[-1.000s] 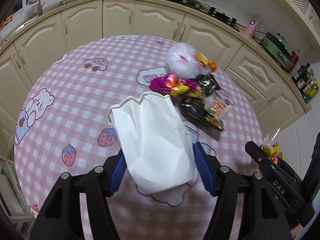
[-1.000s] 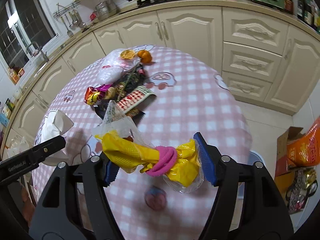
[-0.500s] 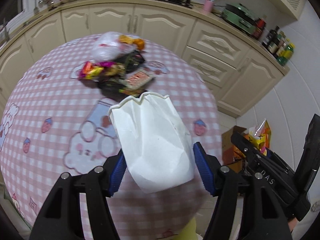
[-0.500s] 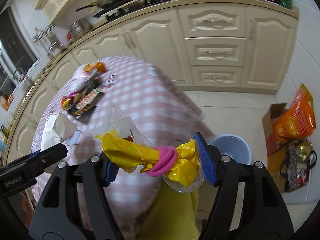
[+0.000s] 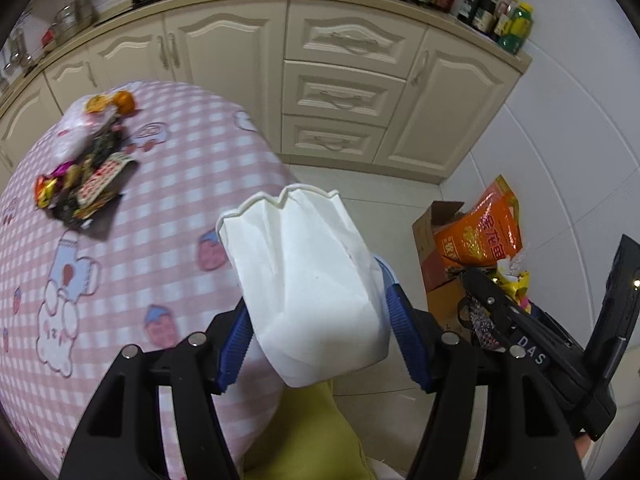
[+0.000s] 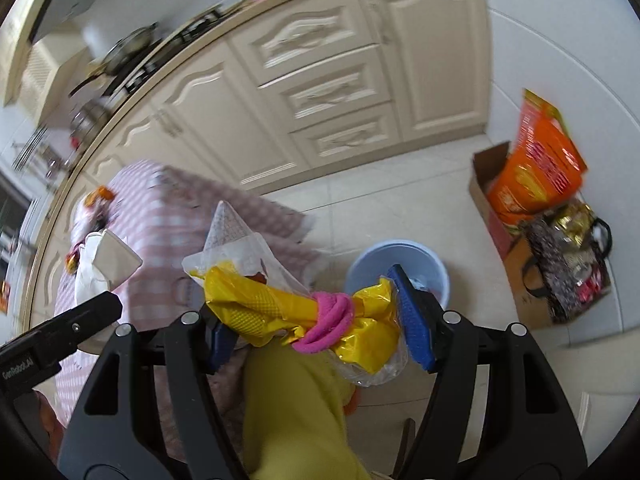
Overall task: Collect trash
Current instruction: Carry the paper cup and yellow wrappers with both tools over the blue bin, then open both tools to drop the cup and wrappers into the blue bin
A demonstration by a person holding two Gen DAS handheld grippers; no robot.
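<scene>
My left gripper (image 5: 316, 340) is shut on a white paper bag (image 5: 308, 280) and holds it past the table's edge, over the floor. My right gripper (image 6: 316, 328) is shut on a yellow wrapper bundle (image 6: 280, 312) tied with a pink band, with clear plastic around it. A light blue bin (image 6: 396, 268) stands on the floor just beyond the right gripper. A pile of snack wrappers (image 5: 88, 176) and a white plastic bag (image 5: 76, 136) lie on the pink checked table (image 5: 120, 264). The white bag also shows in the right wrist view (image 6: 104, 264).
Cream cabinets (image 5: 340, 92) run along the back. A cardboard box with an orange bag (image 6: 532, 176) and a dark patterned bag (image 6: 564, 268) stand by the white wall at right. My yellow trouser leg (image 6: 296, 408) is below the grippers.
Both grippers have swung right, away from the table and over the tiled floor, still holding their loads. The blue bin now lies close in front of the right gripper.
</scene>
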